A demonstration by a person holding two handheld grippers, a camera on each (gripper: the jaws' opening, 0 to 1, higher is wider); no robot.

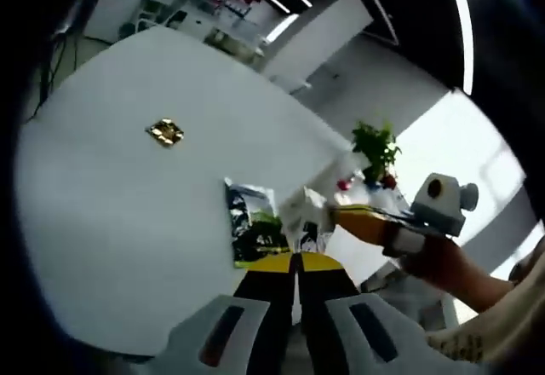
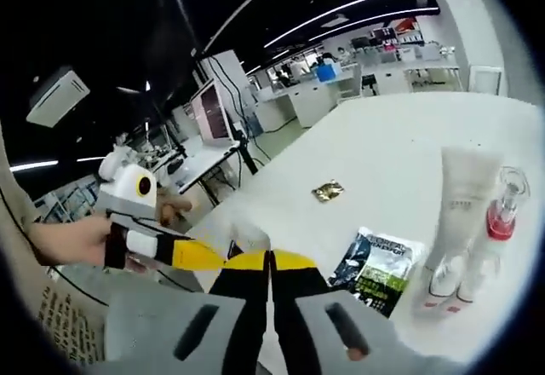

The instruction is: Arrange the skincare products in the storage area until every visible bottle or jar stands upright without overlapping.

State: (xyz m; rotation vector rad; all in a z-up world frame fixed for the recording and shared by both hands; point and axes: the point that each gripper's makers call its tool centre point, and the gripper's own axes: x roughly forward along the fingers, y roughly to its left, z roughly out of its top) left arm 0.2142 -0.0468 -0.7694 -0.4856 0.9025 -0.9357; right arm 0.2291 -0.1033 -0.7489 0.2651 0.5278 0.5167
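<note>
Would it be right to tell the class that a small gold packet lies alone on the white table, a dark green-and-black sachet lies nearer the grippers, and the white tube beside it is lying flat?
Not quite. In the right gripper view the white tube stands upright, not flat, beside the green-and-black sachet. The small gold packet does lie alone on the white table.

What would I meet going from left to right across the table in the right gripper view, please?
The left gripper held in a hand → small gold sachet → dark green-and-white packet → white tube → clear bottle with red liquid.
</note>
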